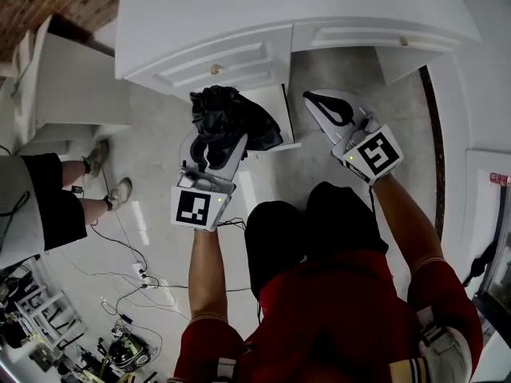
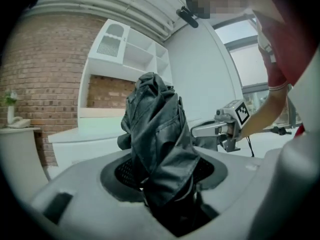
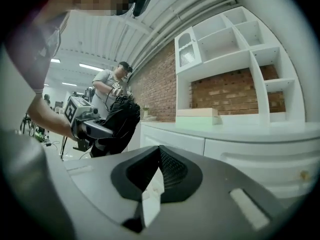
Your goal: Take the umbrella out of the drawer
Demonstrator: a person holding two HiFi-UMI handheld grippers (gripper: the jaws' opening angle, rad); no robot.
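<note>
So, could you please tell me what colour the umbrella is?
The umbrella is black, best seen in the left gripper view.

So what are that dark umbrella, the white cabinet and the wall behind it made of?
Umbrella: looks like thin synthetic cloth, dark grey with a faint sheen; it crumples into soft folds. Cabinet: probably painted wood or board, smooth white with moulded panels. Wall: red-brown brick, matt, mortar lines showing.

"What colour was the umbrella (image 1: pixel 231 122)?"
"Black. The cabinet (image 1: pixel 239 22) was white and the brick wall (image 2: pixel 45 69) red-brown."
"And the marker cube (image 1: pixel 194 207)?"
"Black-and-white squares; the person's shirt (image 1: pixel 335 309) was dark red."
</note>
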